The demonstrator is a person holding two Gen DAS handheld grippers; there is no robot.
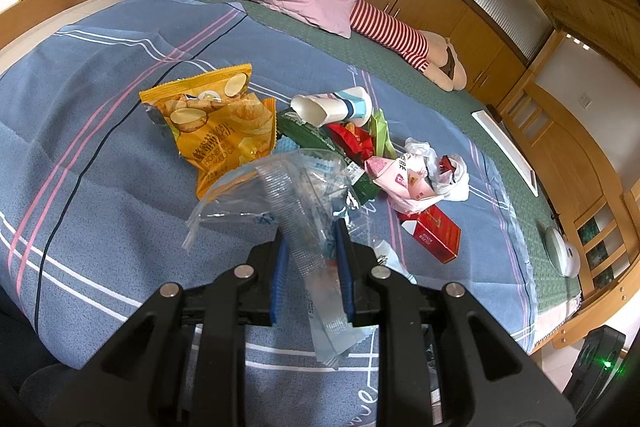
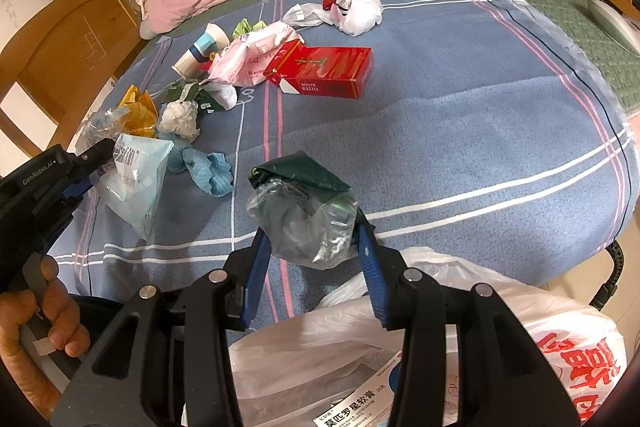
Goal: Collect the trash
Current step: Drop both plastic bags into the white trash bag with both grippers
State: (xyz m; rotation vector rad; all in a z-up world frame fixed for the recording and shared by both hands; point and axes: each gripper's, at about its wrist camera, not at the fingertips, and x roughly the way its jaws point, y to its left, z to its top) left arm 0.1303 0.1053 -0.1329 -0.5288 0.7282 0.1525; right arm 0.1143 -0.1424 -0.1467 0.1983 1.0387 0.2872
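Trash: clear wrapper (image 1: 308, 227) in left jaws, crumpled plastic (image 2: 306, 223) in right.

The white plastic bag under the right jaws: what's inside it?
The white plastic bag holds a printed ointment box and crumpled plastic. Deeper contents are hidden by the bag and gripper.

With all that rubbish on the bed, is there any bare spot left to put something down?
Yes. The blue blanket is bare right of the red box, out to the green mat, and also left of the yellow chip bag. It is crowded between the chip bag, the paper cup and the red box.
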